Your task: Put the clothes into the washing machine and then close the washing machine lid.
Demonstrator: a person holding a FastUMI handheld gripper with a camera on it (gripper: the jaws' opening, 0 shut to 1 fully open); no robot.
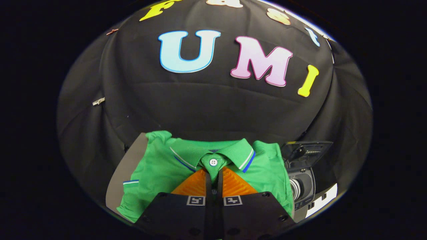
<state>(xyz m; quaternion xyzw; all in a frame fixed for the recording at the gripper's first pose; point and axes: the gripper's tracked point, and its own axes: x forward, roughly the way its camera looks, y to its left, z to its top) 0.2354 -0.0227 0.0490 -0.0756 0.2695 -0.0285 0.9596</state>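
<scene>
One grey bench [124, 173] stands before the booth's black cloth wall, carrying a folded green polo shirt [156, 170]. At its right edge sits a small dark washing machine [302, 186], lid [307, 150] raised. Both orange fingers [195, 184] are nearly closed, a narrow gap between them, tips over the shirt's placket just below the collar button; whether they pinch fabric I cannot tell.
</scene>
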